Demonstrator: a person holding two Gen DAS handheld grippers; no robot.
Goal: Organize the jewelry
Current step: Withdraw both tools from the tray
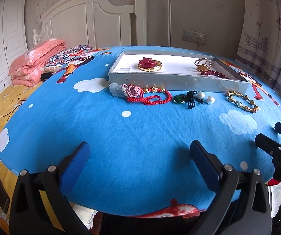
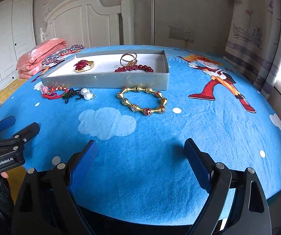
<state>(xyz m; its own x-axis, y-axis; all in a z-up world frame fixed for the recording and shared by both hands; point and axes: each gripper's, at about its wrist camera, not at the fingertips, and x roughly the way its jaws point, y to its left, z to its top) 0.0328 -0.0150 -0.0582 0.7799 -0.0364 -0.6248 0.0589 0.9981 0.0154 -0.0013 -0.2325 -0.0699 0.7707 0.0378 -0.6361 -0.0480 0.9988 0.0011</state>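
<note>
A grey tray point(image 1: 160, 80) point(image 2: 105, 81) sits on the blue cloth and holds a red-and-gold brooch point(image 1: 149, 64) point(image 2: 84, 66), gold rings point(image 1: 202, 64) point(image 2: 128, 58) and a dark red bead bracelet point(image 1: 214, 74) point(image 2: 134, 68). In front of it lie a red cord bracelet with a pink flower point(image 1: 146, 95) point(image 2: 53, 92), a green pendant on black cord point(image 1: 185, 98) point(image 2: 70, 95), two pearls point(image 1: 206, 97) point(image 2: 86, 94) and a gold beaded bracelet point(image 1: 242, 101) point(image 2: 143, 100). My left gripper point(image 1: 140, 156) and right gripper point(image 2: 141, 154) are open and empty, well short of the jewelry.
The blue cartoon cloth point(image 1: 130, 137) covers a round surface beside a bed. A folded pink quilt point(image 1: 34, 62) and a patterned pillow point(image 1: 66, 58) lie far left. A white headboard point(image 1: 85, 21) stands behind. A curtain point(image 2: 258, 39) hangs at right.
</note>
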